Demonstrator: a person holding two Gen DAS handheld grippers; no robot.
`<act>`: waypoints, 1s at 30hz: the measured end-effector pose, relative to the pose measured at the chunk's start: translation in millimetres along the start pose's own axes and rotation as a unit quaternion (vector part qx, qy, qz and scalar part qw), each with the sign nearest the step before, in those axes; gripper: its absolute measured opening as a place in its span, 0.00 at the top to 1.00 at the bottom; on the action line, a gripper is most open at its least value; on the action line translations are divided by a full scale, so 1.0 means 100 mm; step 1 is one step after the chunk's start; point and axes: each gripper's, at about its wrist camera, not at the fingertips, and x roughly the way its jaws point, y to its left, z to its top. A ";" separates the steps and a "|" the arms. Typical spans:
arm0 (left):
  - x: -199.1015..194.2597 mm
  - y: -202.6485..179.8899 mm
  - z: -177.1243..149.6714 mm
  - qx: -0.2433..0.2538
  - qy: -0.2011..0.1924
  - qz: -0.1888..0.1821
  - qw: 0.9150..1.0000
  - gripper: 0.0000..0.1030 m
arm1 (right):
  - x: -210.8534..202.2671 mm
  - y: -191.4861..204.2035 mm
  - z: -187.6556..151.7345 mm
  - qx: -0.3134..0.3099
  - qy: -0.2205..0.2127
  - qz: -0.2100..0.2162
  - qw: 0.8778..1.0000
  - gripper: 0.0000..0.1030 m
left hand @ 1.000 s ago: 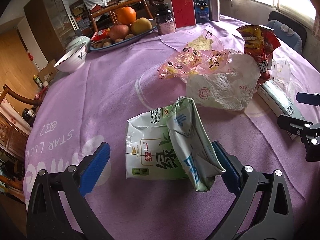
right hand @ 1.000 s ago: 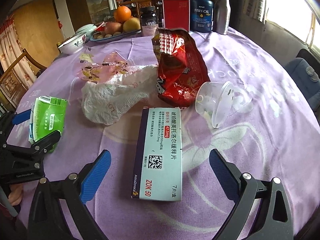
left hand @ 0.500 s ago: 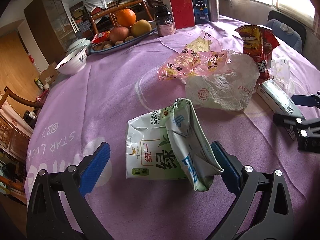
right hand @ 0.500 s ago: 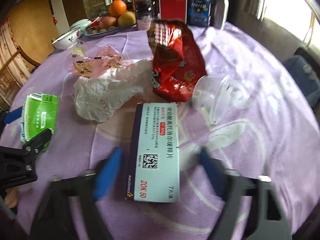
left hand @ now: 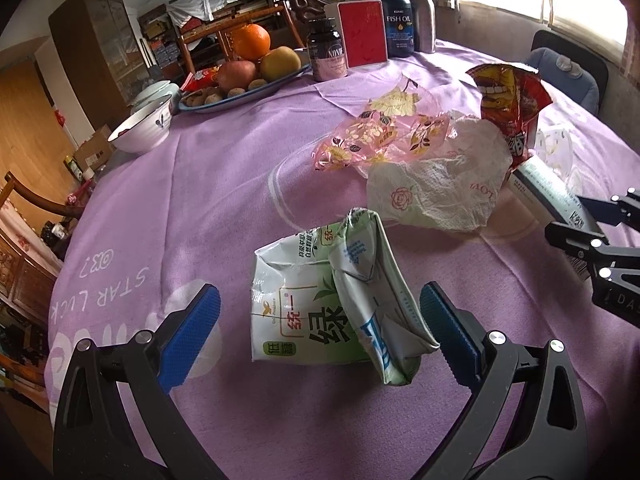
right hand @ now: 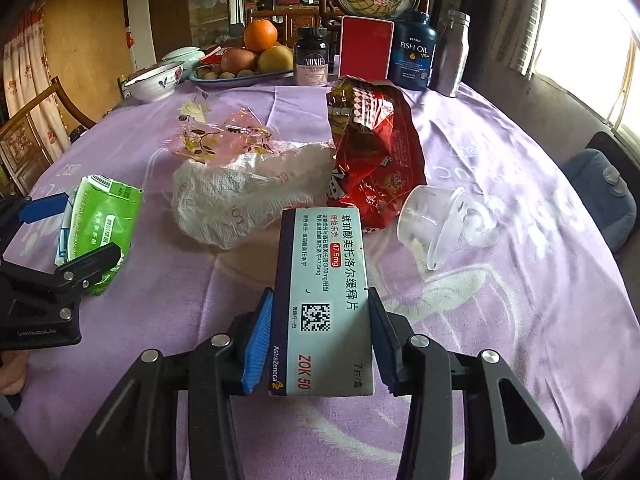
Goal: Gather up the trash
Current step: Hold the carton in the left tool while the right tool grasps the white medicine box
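Observation:
My right gripper [right hand: 320, 332] is shut on a white and blue medicine box [right hand: 324, 280], its blue pads pressed on the box's two long sides; the box also shows in the left wrist view [left hand: 548, 190]. My left gripper [left hand: 320, 320] is open around a crushed green and white tea carton [left hand: 320, 300] that lies on the purple tablecloth [left hand: 180, 200]; its pads are apart from it. The carton also shows in the right wrist view [right hand: 104, 220]. Other trash lies beyond: a crumpled white wrapper [right hand: 248, 200], a pink flowered plastic bag [left hand: 380, 136], a red snack bag [right hand: 372, 152] and a clear plastic cup [right hand: 436, 224].
At the table's far side stand a fruit plate [left hand: 248, 88], a white bowl [left hand: 140, 132], a dark pill bottle [left hand: 326, 56], a red box [left hand: 362, 34], a fish oil bottle [left hand: 398, 20] and a metal flask [left hand: 424, 14]. A blue chair [right hand: 600, 196] is at the right.
My right gripper has moved forward and closed on the medicine box, which was lying between its open jaws. The left gripper stays open around the carton.

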 end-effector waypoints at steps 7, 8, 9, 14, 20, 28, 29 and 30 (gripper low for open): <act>-0.06 0.19 0.07 -0.045 -0.014 -0.056 0.997 0.07 | -0.01 -0.02 -0.01 0.007 -0.003 0.006 1.000 0.56; -0.06 0.20 0.07 -0.050 -0.015 -0.063 0.997 0.07 | -0.01 -0.02 -0.01 0.007 -0.003 0.007 1.000 0.56; -0.06 0.21 0.08 -0.055 -0.015 -0.069 0.996 0.07 | -0.01 -0.02 -0.01 0.007 -0.003 0.008 1.000 0.56; 0.14 0.21 0.11 -0.062 0.023 -0.094 0.993 0.07 | -0.01 -0.03 -0.02 0.011 -0.003 0.012 1.000 0.56; 0.20 0.30 0.09 -0.087 0.038 -0.104 0.990 0.31 | -0.02 -0.06 -0.02 0.019 -0.006 0.015 1.000 0.56; -0.33 0.24 0.08 -0.052 -0.084 -0.040 0.994 0.31 | -0.10 -0.07 -0.03 0.022 -0.028 0.011 0.999 0.56; -0.37 0.22 0.07 -0.048 -0.092 -0.030 0.994 0.31 | -0.14 -0.07 -0.04 0.024 -0.037 0.008 0.999 0.56; -0.40 0.20 0.06 -0.045 -0.098 -0.024 0.994 0.31 | -0.19 -0.07 -0.06 0.025 -0.049 0.006 0.998 0.56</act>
